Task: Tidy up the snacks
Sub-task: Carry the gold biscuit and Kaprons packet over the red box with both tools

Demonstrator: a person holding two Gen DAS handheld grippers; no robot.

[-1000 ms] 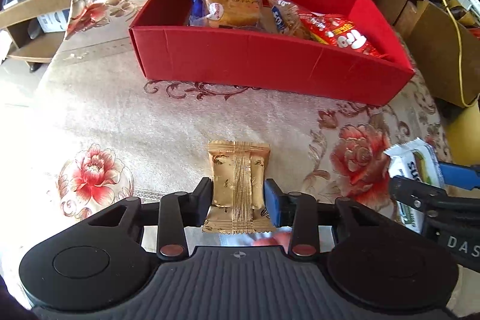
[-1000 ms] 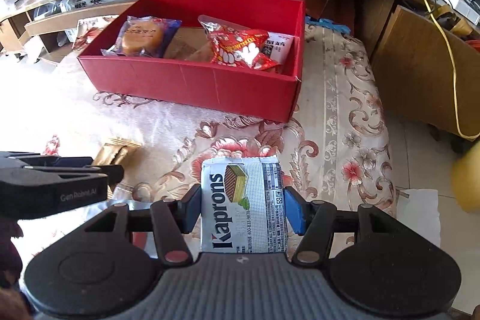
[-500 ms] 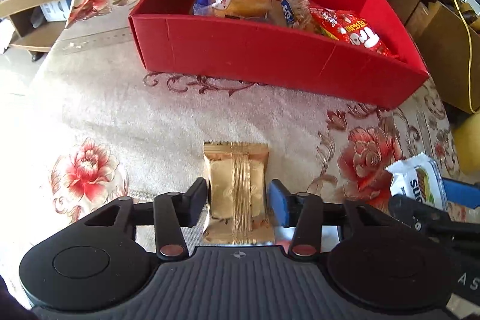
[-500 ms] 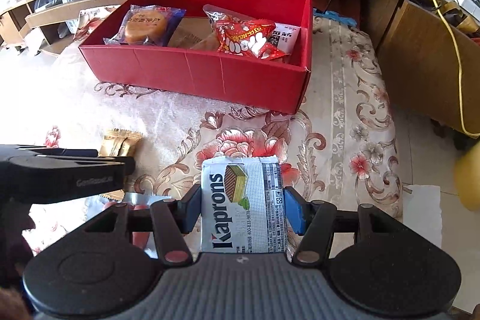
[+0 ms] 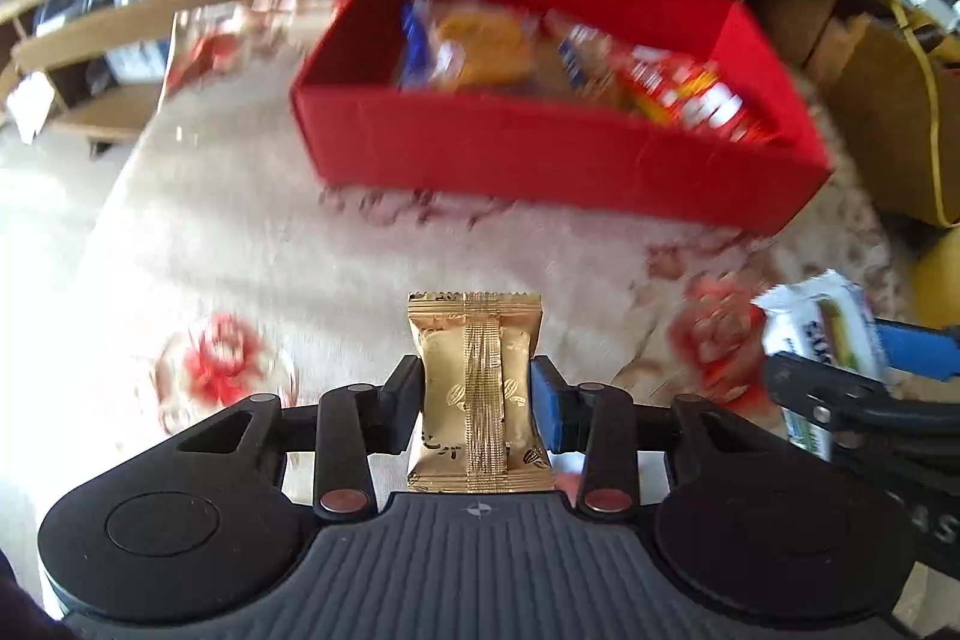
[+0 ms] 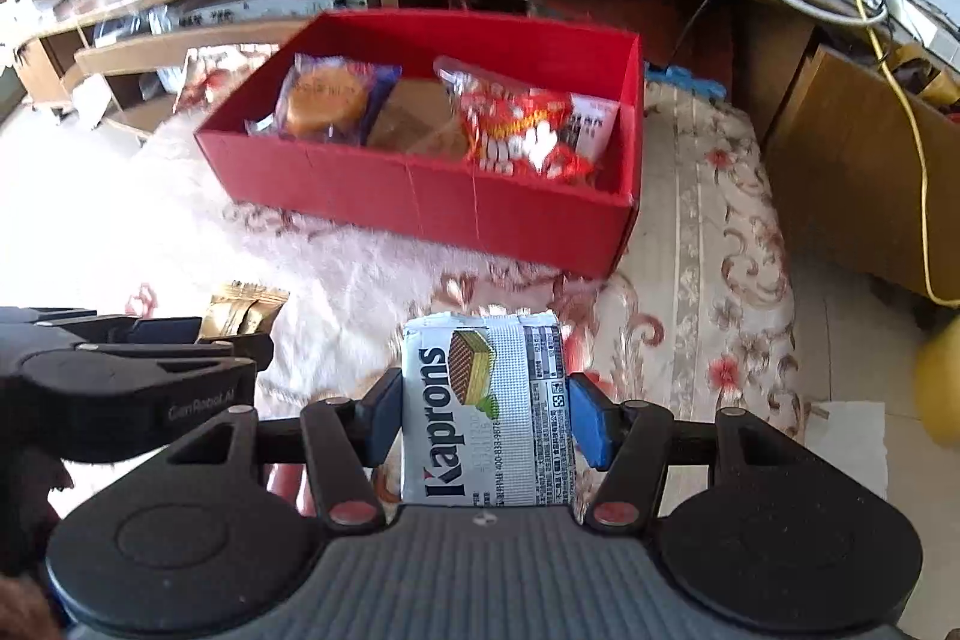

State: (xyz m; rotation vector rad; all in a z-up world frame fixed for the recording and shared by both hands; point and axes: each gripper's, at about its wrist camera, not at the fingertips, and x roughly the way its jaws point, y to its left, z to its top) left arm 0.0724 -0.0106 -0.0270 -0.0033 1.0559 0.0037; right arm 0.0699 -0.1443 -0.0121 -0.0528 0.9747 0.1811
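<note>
A gold foil snack packet (image 5: 477, 394) was pinched in the left gripper (image 5: 474, 400) and a Kaprons wafer pack (image 6: 487, 409) in the right gripper (image 6: 485, 415), both near the open red box (image 6: 432, 196); each wanted lifting clear over its front wall, then lowering before release.

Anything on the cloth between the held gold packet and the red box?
Nothing: in the left wrist view only bare floral cloth lies between the gold packet and the red box.
</note>
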